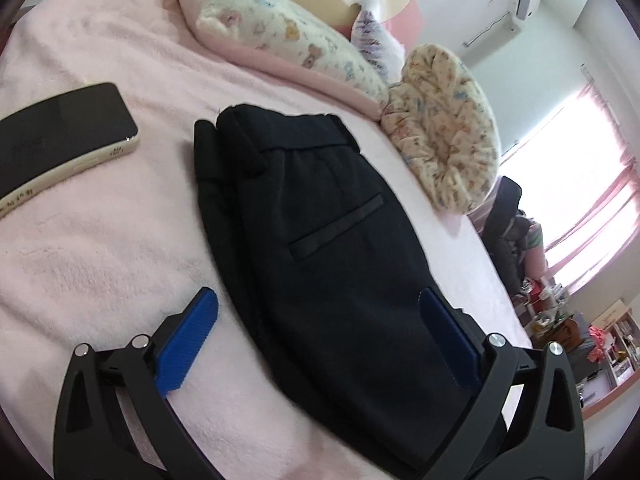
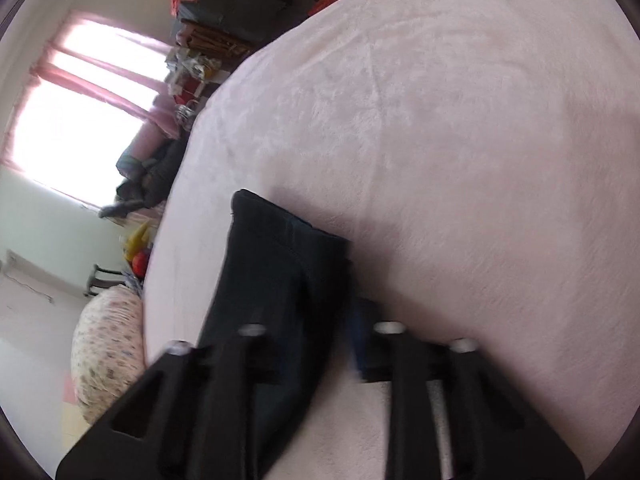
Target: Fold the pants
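Observation:
Black pants lie folded on the pink bed, waistband at the far end and a welt pocket facing up. My left gripper stands wide open over their near part; one blue pad sits over the blanket at the left and the other over the fabric's right edge. In the blurred right wrist view a leg of the pants runs out from between the jaws to its hem. My right gripper is nearly closed, with that black fabric filling the gap between its fingers.
A dark phone in a pale case lies left of the pants on the pink blanket. Two patterned pillows rest at the bed's far side. Cluttered shelves and a bright window stand beyond the bed edge.

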